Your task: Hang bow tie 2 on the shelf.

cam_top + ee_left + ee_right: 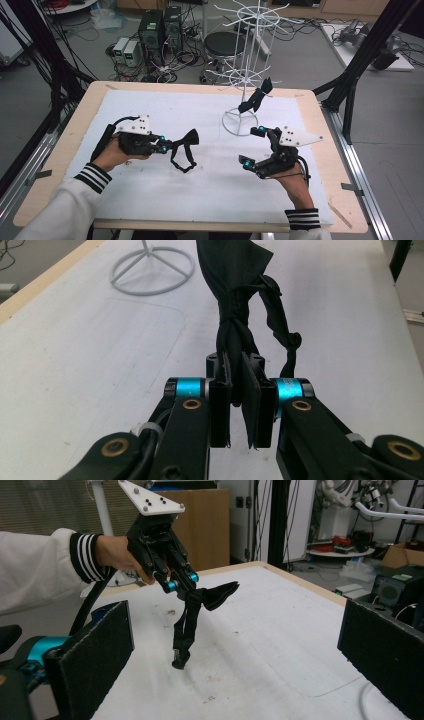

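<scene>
Right gripper point(252, 148) sits nearest on the white mat point(150, 185), jaws spread wide with nothing between them, pointing over toward the left one. Left gripper point(167, 146) is clamped shut on a black bow tie point(189, 138), pinching it at the knot. The bow sticks out past the jaws and is lifted off the mat; its strap point(181, 160) dangles in a loop below, and the low end looks like it might just brush the mat, hard to say. Further back, a white wire rack point(245, 65) stands on its ring base, with another black tie point(256, 96) hanging on it.
</scene>
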{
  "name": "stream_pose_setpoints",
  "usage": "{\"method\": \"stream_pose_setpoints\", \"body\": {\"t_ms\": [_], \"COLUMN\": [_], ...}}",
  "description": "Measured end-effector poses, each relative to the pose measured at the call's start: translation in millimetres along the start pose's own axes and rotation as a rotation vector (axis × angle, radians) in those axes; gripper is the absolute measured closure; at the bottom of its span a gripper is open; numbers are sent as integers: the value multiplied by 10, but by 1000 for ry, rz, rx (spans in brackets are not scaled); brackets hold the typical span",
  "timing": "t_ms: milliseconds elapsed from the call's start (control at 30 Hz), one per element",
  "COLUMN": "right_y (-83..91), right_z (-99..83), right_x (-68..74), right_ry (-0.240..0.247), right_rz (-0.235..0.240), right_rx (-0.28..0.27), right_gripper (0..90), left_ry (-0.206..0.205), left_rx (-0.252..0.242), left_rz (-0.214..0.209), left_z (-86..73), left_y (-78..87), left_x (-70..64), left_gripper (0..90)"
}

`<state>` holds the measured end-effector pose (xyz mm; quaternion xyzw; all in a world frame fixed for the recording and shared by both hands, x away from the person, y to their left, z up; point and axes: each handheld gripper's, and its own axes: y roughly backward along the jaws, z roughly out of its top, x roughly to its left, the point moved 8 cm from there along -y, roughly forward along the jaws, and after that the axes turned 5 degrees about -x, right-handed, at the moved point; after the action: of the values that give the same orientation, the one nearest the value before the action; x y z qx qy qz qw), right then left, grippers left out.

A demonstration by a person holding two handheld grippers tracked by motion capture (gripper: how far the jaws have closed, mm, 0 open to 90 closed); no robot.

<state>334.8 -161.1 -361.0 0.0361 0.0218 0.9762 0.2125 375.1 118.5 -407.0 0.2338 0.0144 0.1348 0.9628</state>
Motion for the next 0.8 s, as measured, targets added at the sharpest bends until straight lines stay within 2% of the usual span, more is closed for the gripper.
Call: {"method": "stream_pose_setpoints", "body": {"t_ms": [300,433,600,700,800], "right_y": [-153,-219,-292,-327,-351], "right_z": [93,123,145,158,175], "right_x": [4,10,18,20,21], "right_ry": [0,17,14,-12,-17], "right_rz": [23,32,49,58,63], "right_rx": [27,45,69,82,92], "right_gripper": [7,7,7,8,8], "left_ry": [-17,-25,-41,-50,-58], "left_rx": [-30,-50,-70,-86,-96], "left_rz": [-12,-15,-29,-37,-45], "left_z": [109,196,303,368,413], "left_y": [-29,-34,-54,-76,-107], "left_x": [-46,-61,-109,-135,-163], "left_gripper": [821,821,821,821,820]}}
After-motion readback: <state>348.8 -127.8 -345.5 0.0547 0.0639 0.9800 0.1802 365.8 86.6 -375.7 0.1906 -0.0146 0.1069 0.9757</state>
